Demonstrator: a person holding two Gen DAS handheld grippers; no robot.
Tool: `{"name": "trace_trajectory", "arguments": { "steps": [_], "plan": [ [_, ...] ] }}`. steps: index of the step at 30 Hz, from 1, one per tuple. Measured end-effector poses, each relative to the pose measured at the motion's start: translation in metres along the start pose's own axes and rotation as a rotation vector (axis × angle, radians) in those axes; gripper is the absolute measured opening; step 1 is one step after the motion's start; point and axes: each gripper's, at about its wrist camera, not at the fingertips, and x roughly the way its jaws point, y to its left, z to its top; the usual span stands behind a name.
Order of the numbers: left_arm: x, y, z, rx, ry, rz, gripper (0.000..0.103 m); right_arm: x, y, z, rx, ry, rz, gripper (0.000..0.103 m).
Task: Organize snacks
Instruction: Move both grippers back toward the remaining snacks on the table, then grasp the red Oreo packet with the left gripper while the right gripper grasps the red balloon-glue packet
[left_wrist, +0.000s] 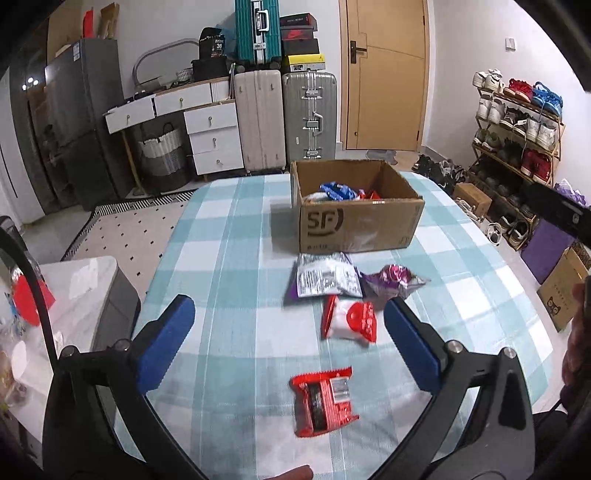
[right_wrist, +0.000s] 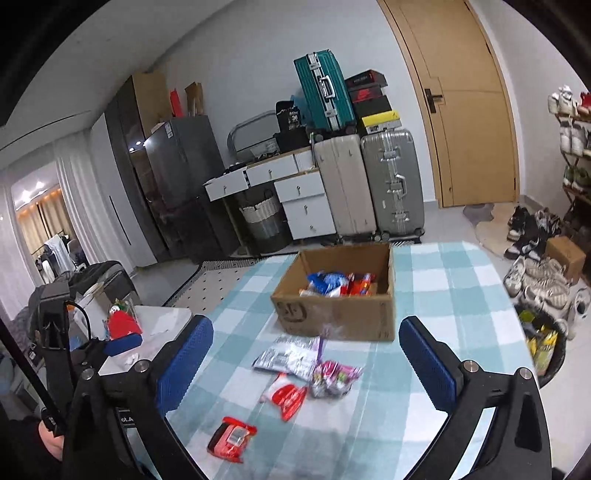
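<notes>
Sorting seems to be midway: the cardboard box at 12 o'clock on the checked table already holds blue and red packets. Four snacks lie outside it. Both the left gripper and the right gripper are spread wide and hold nothing. The red packet lies nearest, at 6 o'clock under the left claw. The next move probably calls for lowering over it and pinching gently.
</notes>
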Motion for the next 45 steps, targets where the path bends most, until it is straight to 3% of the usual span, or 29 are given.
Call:
{"name": "trace_trajectory", "arguments": {
  "steps": [5, 12, 19, 27, 32, 41, 45],
  "plan": [
    [0.008, 0.005, -0.016, -0.027, -0.013, -0.007, 0.102, 0.004, 0.000, -0.026, -0.036, -0.043, -0.049, 0.102],
    [0.027, 0.004, -0.037, -0.042, 0.010, -0.021, 0.102, 0.022, -0.009, -0.057, -0.042, 0.007, -0.035, 0.102],
    [0.054, -0.012, -0.056, 0.018, 0.058, -0.043, 0.102, 0.042, -0.016, -0.082, -0.043, 0.076, -0.009, 0.102],
    [0.085, -0.019, -0.074, 0.019, 0.189, -0.069, 0.102, 0.047, -0.028, -0.084, 0.003, 0.095, -0.015, 0.102],
    [0.107, -0.032, -0.089, 0.091, 0.264, -0.028, 0.102, 0.050, -0.033, -0.085, 0.023, 0.111, -0.015, 0.102],
    [0.126, -0.029, -0.099, 0.057, 0.317, -0.017, 0.102, 0.046, -0.029, -0.086, 0.003, 0.109, 0.000, 0.102],
    [0.129, -0.022, -0.101, 0.008, 0.342, -0.036, 0.088, 0.046, -0.028, -0.086, -0.001, 0.113, 0.005, 0.102]
  ]
}}
